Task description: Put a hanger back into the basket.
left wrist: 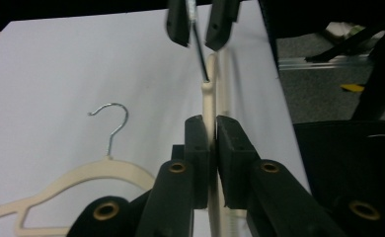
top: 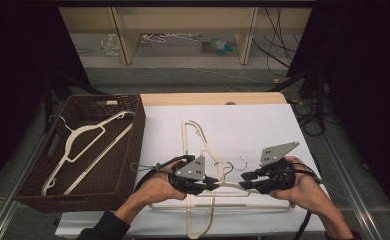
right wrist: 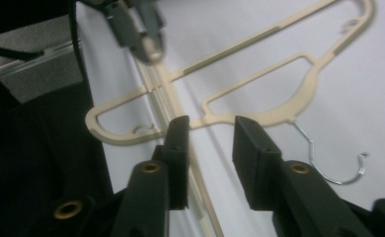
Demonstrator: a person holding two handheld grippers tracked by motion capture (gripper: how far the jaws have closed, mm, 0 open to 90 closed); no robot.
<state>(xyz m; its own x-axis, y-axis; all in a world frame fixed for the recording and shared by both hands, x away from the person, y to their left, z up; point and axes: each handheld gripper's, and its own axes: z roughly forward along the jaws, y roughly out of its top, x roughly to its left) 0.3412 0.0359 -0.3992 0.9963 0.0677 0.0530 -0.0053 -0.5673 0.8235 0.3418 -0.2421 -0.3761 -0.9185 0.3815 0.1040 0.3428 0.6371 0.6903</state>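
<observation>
Three cream hangers: one is lying in the brown basket (top: 133,150) at the table's left, a second hanger (top: 195,150) is lying lengthwise on the white sheet (top: 263,125), and the held hanger (top: 230,184) is crossing over it near the front edge. The left gripper (top: 214,183) is pinching the held hanger's arm, jaws narrow around it, while the right gripper (top: 244,180) is sitting with jaws wide, straddling the same hanger near its hook, nothing clamped. Cables and clutter are lying on the floor beyond the table.

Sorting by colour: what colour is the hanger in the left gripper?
Cream hanger, clearest in the left gripper view.
</observation>
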